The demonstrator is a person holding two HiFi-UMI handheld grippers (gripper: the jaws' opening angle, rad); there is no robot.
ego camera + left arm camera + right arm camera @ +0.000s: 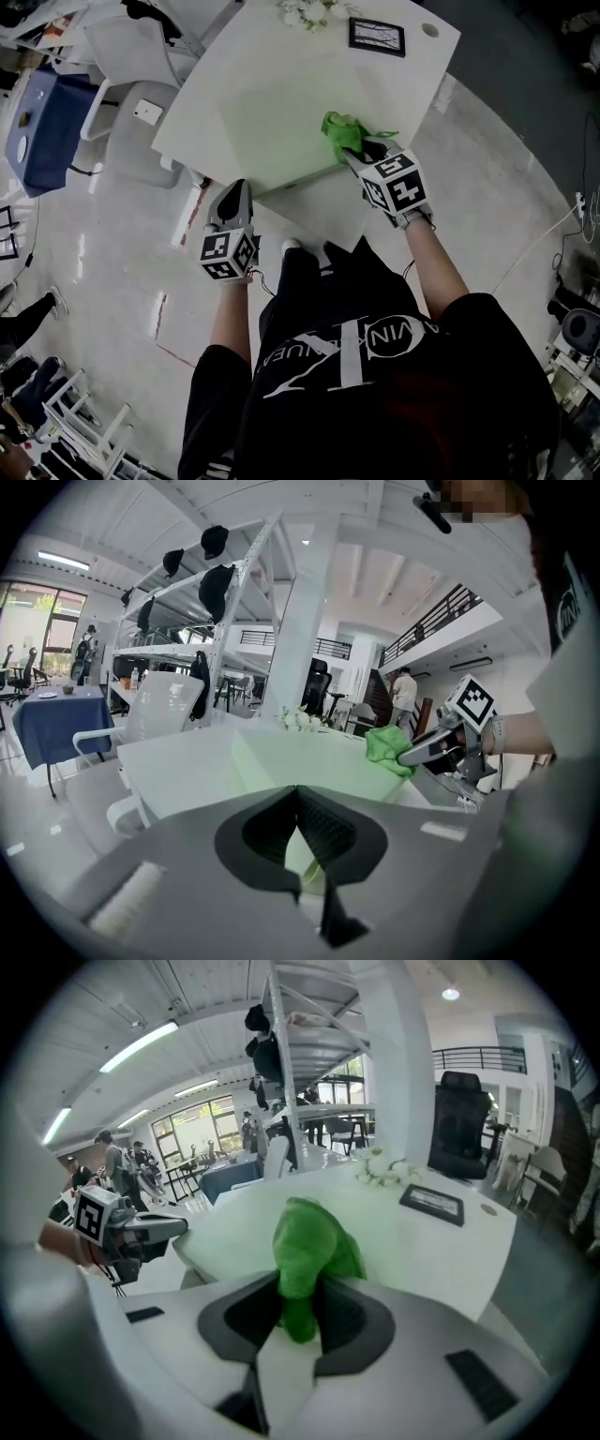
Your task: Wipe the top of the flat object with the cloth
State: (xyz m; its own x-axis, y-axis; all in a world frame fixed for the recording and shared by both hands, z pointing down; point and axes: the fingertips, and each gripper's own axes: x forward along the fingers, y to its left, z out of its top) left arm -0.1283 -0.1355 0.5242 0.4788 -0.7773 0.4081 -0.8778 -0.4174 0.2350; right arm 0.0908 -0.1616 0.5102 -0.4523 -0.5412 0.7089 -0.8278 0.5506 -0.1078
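The white flowers (309, 11) are cut off by the head view's top edge.

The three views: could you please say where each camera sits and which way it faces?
Head view: on the head, steeply down at table and mat; arms, torso, left tool, right tool.
Left gripper view: on left tool, across the mat; shut jaws.
Right gripper view: on right tool, across table; jaws shut on cloth.
All share cloth and mat.

light: bright, even indoors; ceiling strips (141, 1042) overhead, windows (33, 621) far left | shadows: soft, faint | glare: pale streaks on glossy floor (84, 253) | distortion: both gripper views fisheye, black corners, bent edges | focus: head view sharp, slightly grainy; left gripper (298, 794) body near lens soft
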